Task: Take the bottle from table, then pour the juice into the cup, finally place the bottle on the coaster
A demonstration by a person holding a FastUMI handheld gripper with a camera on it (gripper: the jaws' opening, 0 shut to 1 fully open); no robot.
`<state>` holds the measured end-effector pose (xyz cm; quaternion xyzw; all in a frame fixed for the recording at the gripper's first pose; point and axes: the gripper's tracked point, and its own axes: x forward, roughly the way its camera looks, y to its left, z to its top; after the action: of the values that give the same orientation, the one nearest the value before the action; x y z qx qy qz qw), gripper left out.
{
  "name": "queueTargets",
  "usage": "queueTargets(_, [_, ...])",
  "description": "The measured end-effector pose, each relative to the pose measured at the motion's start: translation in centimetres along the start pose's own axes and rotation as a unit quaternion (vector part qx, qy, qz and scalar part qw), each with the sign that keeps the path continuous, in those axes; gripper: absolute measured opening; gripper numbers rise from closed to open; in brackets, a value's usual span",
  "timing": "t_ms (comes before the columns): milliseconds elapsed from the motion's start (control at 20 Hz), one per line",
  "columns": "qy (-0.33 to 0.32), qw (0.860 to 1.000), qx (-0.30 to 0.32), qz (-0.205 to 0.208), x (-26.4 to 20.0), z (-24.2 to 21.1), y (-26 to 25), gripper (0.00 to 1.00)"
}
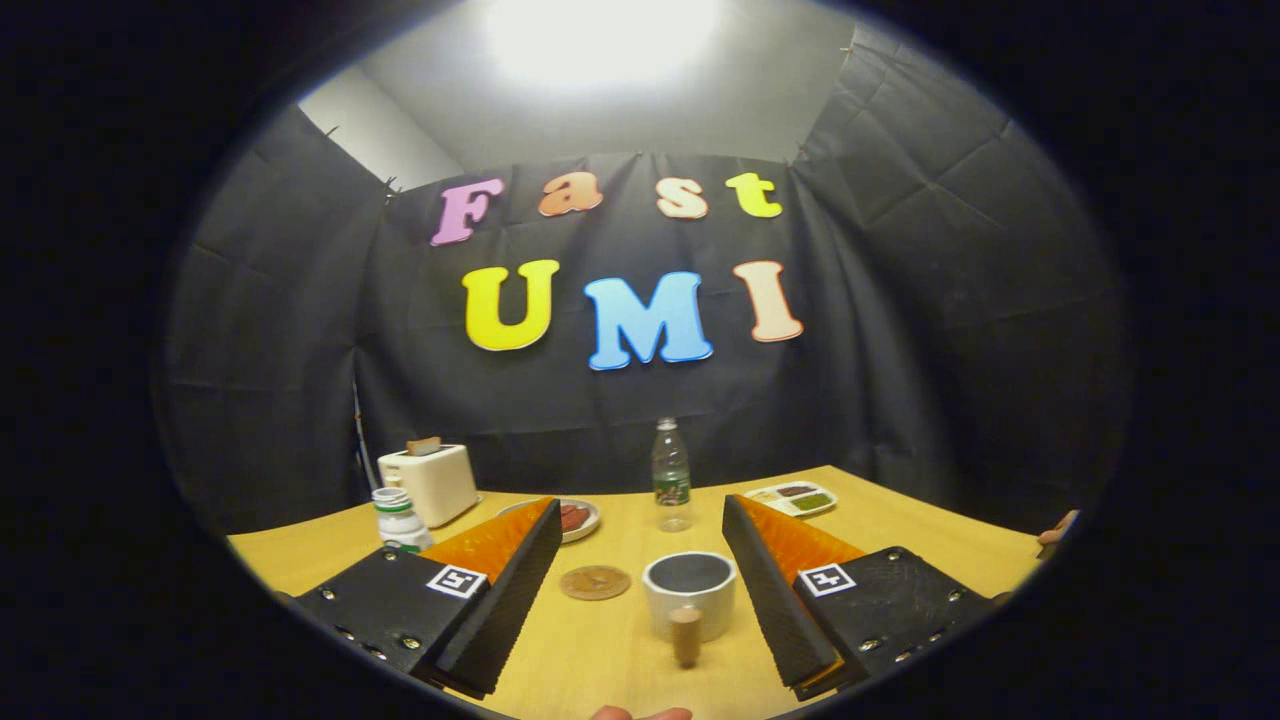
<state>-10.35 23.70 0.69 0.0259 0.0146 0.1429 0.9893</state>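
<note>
A clear plastic bottle (671,478) with a green label stands upright on the wooden table (900,530), beyond my fingertips and slightly right of centre. Nearer to me, a white cup (690,592) with a short brown handle pointing my way sits in the gap between my fingers. Left of the cup, close to the left finger, lies a round brown coaster (595,582). My gripper (640,506) is open wide above the table and holds nothing.
A white toaster (430,482) with toast in it stands at the back left, with a small white jar (399,520) in front of it. A plate of red food (577,518) and a divided food tray (796,497) flank the bottle. A hand (1056,530) rests on the table's right edge.
</note>
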Motion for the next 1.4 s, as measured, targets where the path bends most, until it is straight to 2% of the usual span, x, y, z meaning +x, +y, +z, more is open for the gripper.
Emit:
queueTargets(150, [0.011,0.999,-0.013,0.044,0.3,-1.7,5.4,0.98])
queueTargets(300, [0.02,0.998,-0.008,0.062,1.0,-3.4,8.9,0.98])
queueTargets(750, [0.066,0.994,-0.006,0.086,4.7,-9.2,14.5,0.98])
queueTargets(1200, [0.089,0.993,0.005,0.082,8.6,-12.8,16.7,0.98])
queueTargets(1250, [0.088,0.993,0.011,0.083,8.9,-12.8,16.9,0.96])
queueTargets(1350, [0.085,0.994,0.007,0.075,9.1,-12.7,16.7,0.8])
queueTargets(1400, [0.084,0.994,0.004,0.074,9.2,-12.8,16.7,0.78])
